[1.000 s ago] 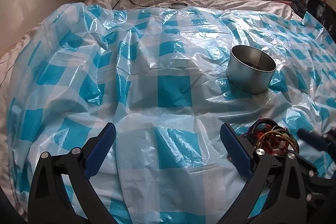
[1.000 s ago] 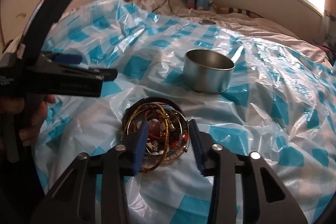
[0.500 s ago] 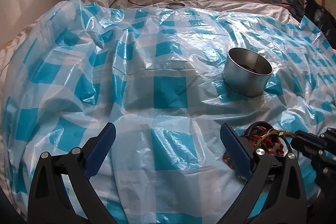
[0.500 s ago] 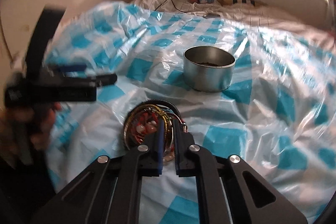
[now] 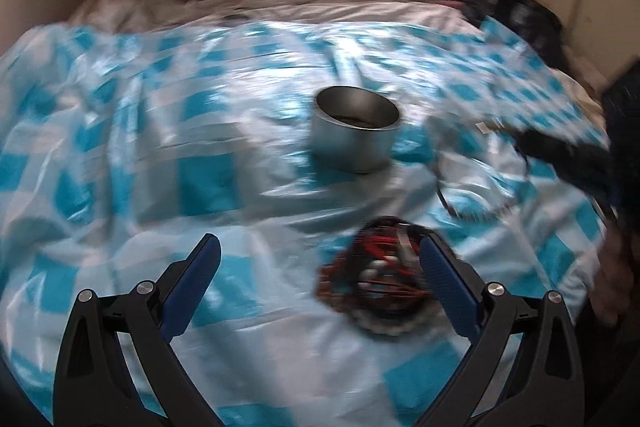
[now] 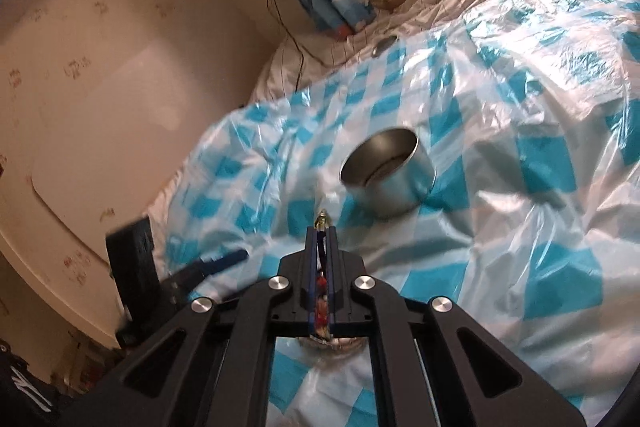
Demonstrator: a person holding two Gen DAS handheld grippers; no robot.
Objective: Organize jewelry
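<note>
In the left wrist view, the left gripper (image 5: pixel 318 267) is holding its fingers wide apart over the blue-checked plastic sheet (image 5: pixel 160 155) on the bed, gripping nothing. The jewelry pile (image 5: pixel 374 275) is lying just inside its right finger; the metal tin (image 5: pixel 354 135) is standing beyond.

In the right wrist view, the right gripper (image 6: pixel 321 239) is clamping its fingers tight on a jewelry piece (image 6: pixel 321 287), with the tin (image 6: pixel 390 173) ahead.

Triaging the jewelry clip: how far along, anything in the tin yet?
Done: the metal tin holds something dark at the bottom; too blurred to identify. In hand: the right gripper is shut on a piece of jewelry, a gold tip poking past the pads. Left: a tangle of bracelets lies on the checked plastic sheet before the open left gripper.
</note>
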